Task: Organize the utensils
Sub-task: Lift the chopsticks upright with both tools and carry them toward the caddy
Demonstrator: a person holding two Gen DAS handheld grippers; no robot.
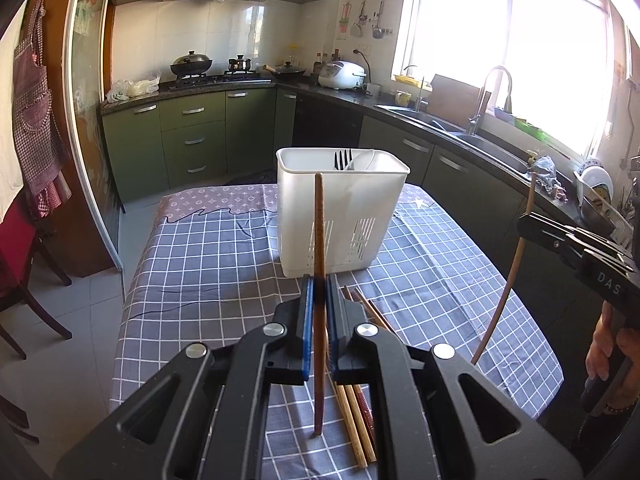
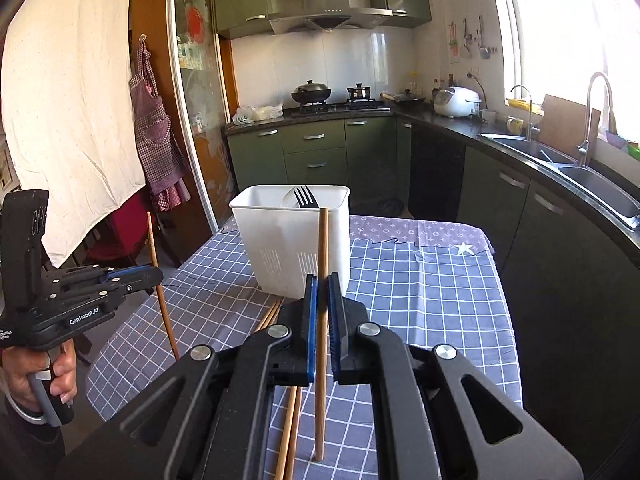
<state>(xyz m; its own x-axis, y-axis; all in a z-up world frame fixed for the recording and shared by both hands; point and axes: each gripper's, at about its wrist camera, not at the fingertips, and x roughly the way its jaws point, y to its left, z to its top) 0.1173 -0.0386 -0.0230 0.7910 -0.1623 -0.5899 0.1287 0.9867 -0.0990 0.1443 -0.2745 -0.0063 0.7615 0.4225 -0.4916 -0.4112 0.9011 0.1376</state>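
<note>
Fingers (image 1: 308, 308) on the left gripper (image 1: 319, 288) are squeezing tight on a dark brown chopstick (image 1: 319, 240), holding it pretty much upright, with its top end sitting in front of the white utensil holder (image 1: 344, 216) and its bottom end hanging just above the checked cloth (image 1: 208, 256) on the counter. Same deal on the other side: the right gripper (image 2: 322, 288) is clamping its blue fingers (image 2: 334, 320) on a lighter bamboo chopstick (image 2: 322, 280), also standing near vertical.

From the left wrist view the right gripper is showing at the right edge with its chopstick looking bent from the fisheye. From the right wrist view the left gripper is sitting over on the left, a hand (image 2: 36, 376) wrapping the handle.

Utensil holder is standing upright on the cloth, ahead of both grippers, and a black fork (image 2: 306, 198) is poking tines-up out of it, next to something white that I can't make out.

A few more loose chopsticks (image 1: 356, 412) are lying flat on the cloth below the grippers, bunched together, partly hiding under the left gripper
</note>
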